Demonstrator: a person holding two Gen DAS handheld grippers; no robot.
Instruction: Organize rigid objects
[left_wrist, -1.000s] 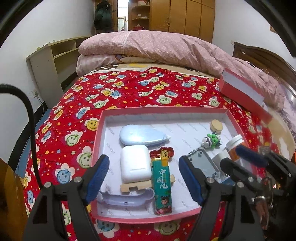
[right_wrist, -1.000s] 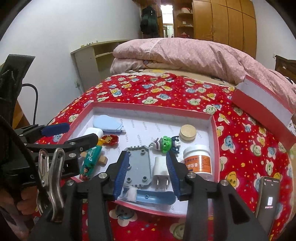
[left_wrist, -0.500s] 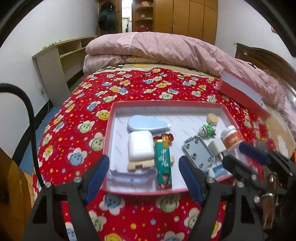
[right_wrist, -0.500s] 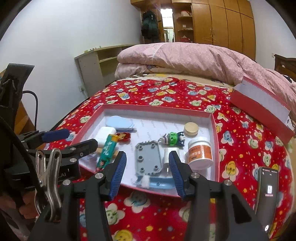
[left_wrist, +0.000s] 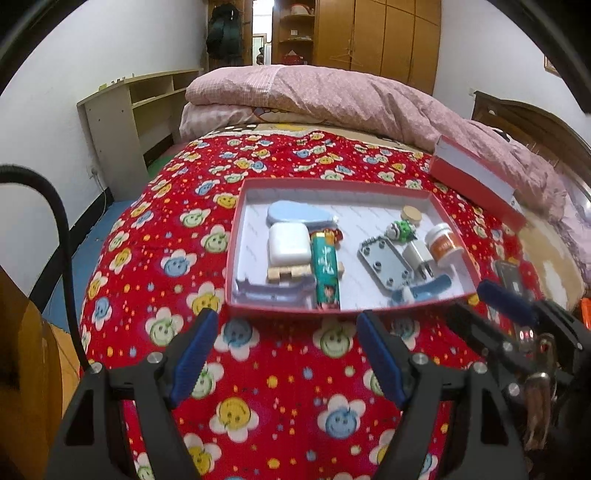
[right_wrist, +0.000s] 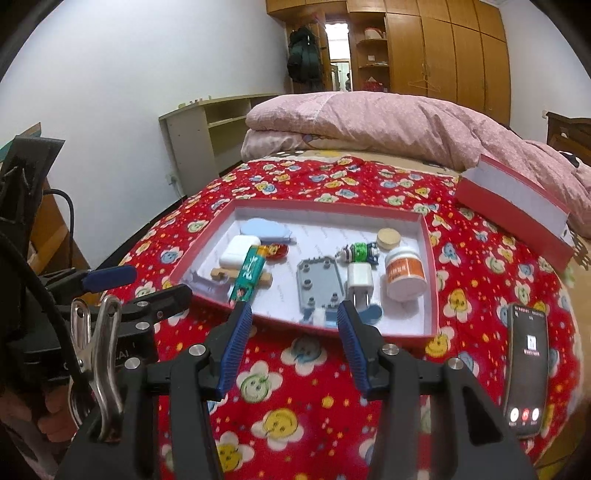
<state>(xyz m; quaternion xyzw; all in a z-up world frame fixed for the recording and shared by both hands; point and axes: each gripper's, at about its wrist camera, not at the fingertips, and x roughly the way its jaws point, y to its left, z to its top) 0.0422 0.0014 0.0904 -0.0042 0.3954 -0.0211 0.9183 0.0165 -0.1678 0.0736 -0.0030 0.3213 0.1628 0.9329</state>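
Hovering low in frame, my left claw (left_wrist: 284, 347) and right claw (right_wrist: 293, 339) hang released, empty, above the flowered bedspread (left_wrist: 280, 398). Mid-frame, the red tray (right_wrist: 430, 280) holds every small object; sorting looks finished. Farther right lies its lid (right_wrist: 517, 206), probably next.

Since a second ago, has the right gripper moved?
Yes. The right gripper has backed away from the red tray; its fingertips, previously over the tray, now sit outside its near rim.

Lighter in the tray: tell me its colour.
Teal-green lighter with white characters and a cartoon figure; clearest in the left wrist view.
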